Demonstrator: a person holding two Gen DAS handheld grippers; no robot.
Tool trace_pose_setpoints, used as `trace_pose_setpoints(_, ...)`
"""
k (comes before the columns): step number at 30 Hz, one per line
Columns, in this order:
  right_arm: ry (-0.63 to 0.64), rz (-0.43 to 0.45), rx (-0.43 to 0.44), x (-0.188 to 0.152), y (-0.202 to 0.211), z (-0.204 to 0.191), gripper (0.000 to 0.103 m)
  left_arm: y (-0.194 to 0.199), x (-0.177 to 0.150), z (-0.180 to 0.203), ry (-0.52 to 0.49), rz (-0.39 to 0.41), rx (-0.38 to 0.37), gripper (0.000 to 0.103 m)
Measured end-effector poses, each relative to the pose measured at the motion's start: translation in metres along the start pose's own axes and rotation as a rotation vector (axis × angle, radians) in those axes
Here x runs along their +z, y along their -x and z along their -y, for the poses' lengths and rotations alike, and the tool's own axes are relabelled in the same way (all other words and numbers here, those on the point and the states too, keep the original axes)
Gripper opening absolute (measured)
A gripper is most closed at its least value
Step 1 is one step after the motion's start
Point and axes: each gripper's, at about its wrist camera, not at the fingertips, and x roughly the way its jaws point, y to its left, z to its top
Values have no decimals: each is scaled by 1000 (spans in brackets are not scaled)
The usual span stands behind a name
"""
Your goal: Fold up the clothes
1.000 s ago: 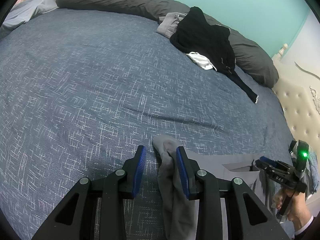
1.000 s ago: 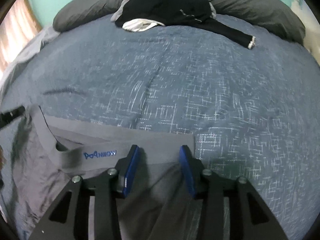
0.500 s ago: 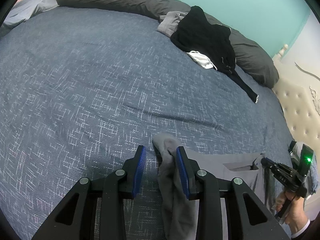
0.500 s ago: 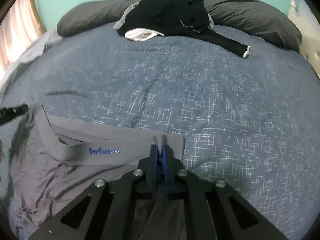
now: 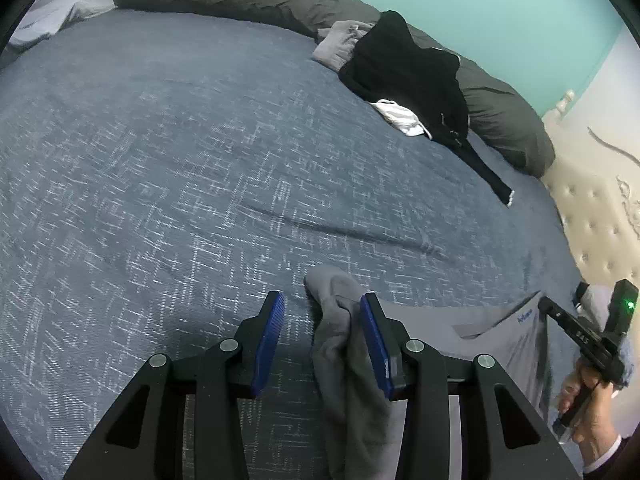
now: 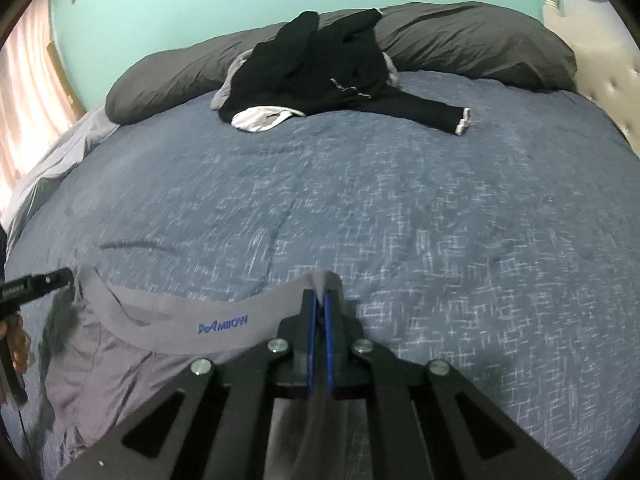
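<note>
Grey shorts (image 6: 132,364) lie flat at the near edge of the bed (image 6: 400,208), waistband facing the pillows, which looks like the setup for a fold. Spread out like that, the person can take both ends of the waistband and carry it over in one go.

Right gripper (image 6: 319,308) is clenched on the right end of the waistband, pads pinched tight with a little peak of grey cloth poking up between them. That corner looks raised off the blanket, so this is probably the start of the fold.

Left gripper (image 5: 322,340) sits at the other end of the shorts. Its jaws are opening, and they're already fairly wide. A bunched-up wad of grey fabric sits between them, resting against the right pad (image 5: 374,344), while the left pad is clear of it with blanket showing in the gap. So it isn't squeezing anything right now. My guess is it's resetting its grip to get a cleaner hold on that end before both sides move.

Further back, a pile of black clothes (image 6: 320,68) plus something white (image 6: 260,118) lies against the dark pillows (image 6: 480,40), well apart from the shorts. Probably those are next in line, still unfolded
</note>
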Motion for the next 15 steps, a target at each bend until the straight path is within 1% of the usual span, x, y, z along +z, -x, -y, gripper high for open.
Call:
trace_pose_setpoints(5,-4,-4,-16,-1,-1,5,3,-2,-1,-4,24,-12,-22,43)
trace_pose_setpoints(15,-33,16,-44,-5,3,18,3,-8,-3,-1,18,-34,-39,40)
